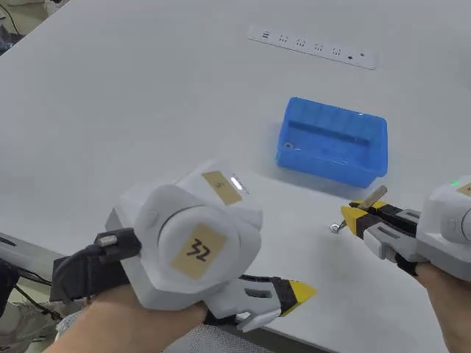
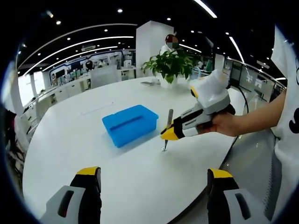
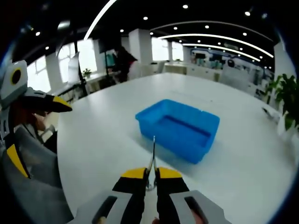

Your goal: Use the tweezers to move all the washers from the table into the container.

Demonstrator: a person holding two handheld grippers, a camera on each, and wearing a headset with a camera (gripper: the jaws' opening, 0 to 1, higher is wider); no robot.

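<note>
Washers were scarce on the white table (image 1: pixel 132 110): I could pick out one small metal piece (image 1: pixel 336 228), probably a washer, lying in front of the blue container (image 1: pixel 333 141) but clear of it. At the left, the left gripper (image 2: pixel 153 176) hung idle over the near table edge with its jaws wide and nothing between them. At the right, the right gripper (image 3: pixel 151 173) was clamped on the tweezers (image 3: pixel 153 148), whose tips pointed down at that metal piece. Whether the tips had pinched it I could not tell. This looked like the pick-up step. Next would come a firm nip, a lift over the container's near wall, and a release inside. Bare table lay between piece and container, and the power strip (image 1: pixel 313 45) sat well beyond.
</note>
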